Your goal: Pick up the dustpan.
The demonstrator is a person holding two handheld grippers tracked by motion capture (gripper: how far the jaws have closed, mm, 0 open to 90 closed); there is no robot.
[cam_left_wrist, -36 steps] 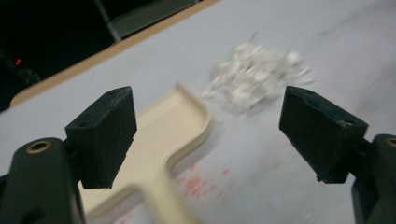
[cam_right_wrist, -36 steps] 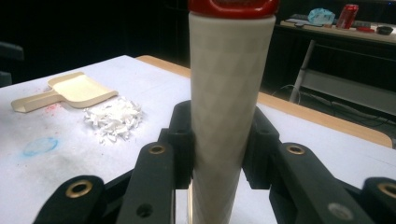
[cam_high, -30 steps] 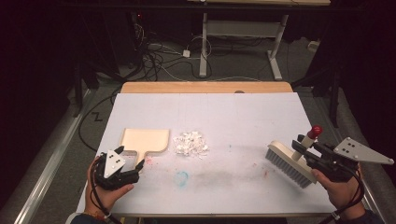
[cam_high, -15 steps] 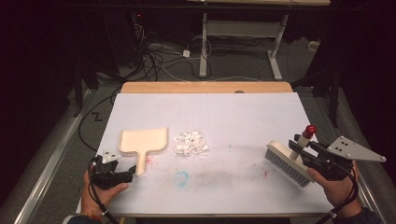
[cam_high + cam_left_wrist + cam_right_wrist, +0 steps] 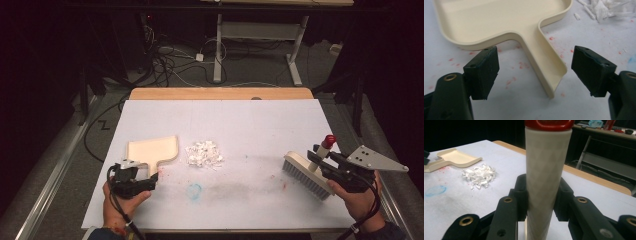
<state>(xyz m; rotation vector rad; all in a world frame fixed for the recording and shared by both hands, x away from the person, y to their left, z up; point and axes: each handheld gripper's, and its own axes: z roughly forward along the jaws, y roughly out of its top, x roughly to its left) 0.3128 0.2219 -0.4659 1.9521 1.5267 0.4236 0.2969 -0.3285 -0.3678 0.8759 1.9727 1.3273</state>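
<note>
Two grippers at work over a pale grey table, spanning the middle of the high view from its wooden far edge down to the lower margin. At the lower right of that view, a brush with a cream head, bristles down on the tabletop, red-capped handle rising up and to the right. Clamped on that handle, the right gripper, jaws pressed tight against both sides of the pale cylinder at the centre of the right gripper view. At centre left of the high view, a cream dustpan lying flat, handle pointing toward the lower edge of the frame. Right at the handle's end, the left gripper, jaws spread wide after just closing in slightly; in the left gripper view, the dustpan handle between the two black pads, touched by neither. Just right of the pan, a small heap of white shreds. Below the heap, a faint blue smudge and scattered red specks on the surface.
</note>
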